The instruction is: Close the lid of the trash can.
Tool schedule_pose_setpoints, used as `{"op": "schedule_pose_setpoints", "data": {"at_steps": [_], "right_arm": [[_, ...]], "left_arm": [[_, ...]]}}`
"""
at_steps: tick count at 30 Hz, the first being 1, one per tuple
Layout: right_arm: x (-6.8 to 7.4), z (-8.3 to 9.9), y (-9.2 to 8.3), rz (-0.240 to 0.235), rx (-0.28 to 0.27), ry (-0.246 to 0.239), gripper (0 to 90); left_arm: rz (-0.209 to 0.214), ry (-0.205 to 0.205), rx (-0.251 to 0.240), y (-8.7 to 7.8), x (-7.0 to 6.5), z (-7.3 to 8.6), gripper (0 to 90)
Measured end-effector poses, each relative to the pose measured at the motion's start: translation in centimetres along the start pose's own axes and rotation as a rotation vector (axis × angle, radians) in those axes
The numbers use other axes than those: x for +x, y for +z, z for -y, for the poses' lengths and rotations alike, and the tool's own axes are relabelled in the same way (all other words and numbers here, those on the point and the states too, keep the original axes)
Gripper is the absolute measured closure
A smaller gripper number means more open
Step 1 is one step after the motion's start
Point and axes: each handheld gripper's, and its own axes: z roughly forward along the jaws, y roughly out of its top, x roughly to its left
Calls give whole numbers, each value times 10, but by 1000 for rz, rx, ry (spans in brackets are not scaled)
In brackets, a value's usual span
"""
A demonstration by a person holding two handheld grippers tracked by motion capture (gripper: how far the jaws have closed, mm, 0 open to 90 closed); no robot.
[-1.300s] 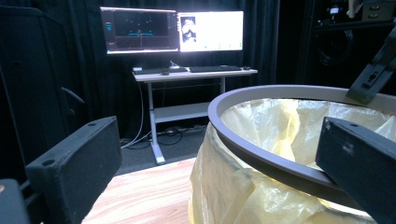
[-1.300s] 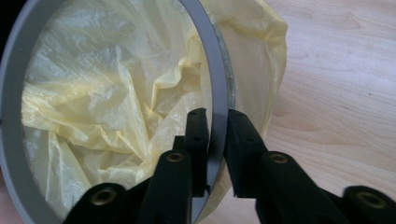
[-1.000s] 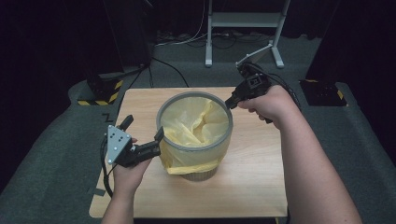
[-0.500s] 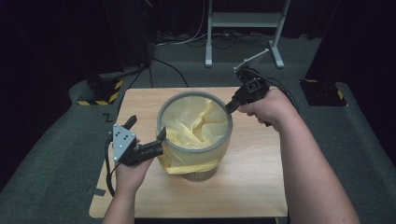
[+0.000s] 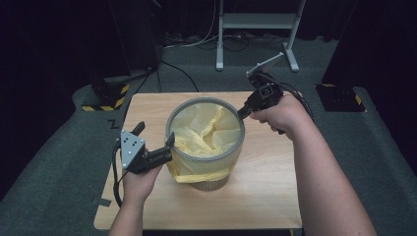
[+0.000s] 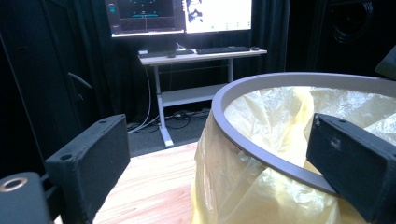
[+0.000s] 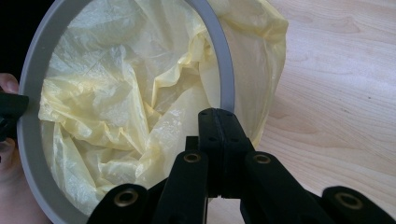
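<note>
A round bin with a grey rim (image 5: pixel 205 159) stands mid-table, lined with a crumpled yellow bag (image 5: pixel 204 130). My left gripper (image 5: pixel 156 132) is at the bin's left side, open. One jaw is outside the wall and the other over the rim (image 6: pixel 261 154), neither pad pressing. Its jaws have just been closing slightly, with rim and bag (image 6: pixel 280 107) between them. My right gripper (image 5: pixel 241 112) is at the far right of the rim. Its jaws (image 7: pixel 217 116) are shut together over the bag (image 7: pixel 116 93), just inside the rim (image 7: pixel 28 140). I cannot tell whether they pinch any film.
The wooden table (image 5: pixel 265 187) ends close on all sides, with grey carpet around it. Black-and-yellow striped blocks (image 5: pixel 105 98) sit on the floor at the left and right (image 5: pixel 339 96). A white stand (image 5: pixel 255 22) is behind, and a desk with a keyboard (image 6: pixel 201 51) below screens.
</note>
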Motion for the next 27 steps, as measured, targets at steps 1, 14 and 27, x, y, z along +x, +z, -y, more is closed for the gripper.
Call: {"op": "schedule_pose_setpoints", "data": {"at_steps": [1, 14, 27], "right_arm": [[0, 0, 0, 0, 0, -2, 898], [4, -1, -10, 65, -91, -47, 670], [-1, 13, -11, 213, -205, -109, 483]], "left_arm": [[3, -6, 1, 0, 0, 0, 67], [-36, -30, 16, -10, 22, -5, 31], [-24, -61, 206, 1, 45, 33, 46]]}}
